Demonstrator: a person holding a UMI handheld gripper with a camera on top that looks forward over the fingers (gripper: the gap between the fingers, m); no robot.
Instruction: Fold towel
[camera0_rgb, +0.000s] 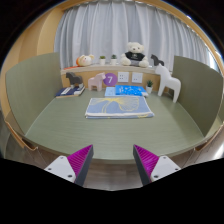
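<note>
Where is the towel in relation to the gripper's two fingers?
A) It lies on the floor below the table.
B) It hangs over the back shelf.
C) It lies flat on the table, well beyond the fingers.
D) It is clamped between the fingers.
C: the towel lies spread on the green table, far ahead of the open gripper, whose fingers hold nothing.

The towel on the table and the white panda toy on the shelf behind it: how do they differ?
The towel lies flat on the green table, well beyond the open gripper; the panda toy sits upright on the shelf. The towel is wide, thin and pale with a blue patch; the toy is rounded, white with dark ears. Both look soft, and the gripper touches neither.
</note>
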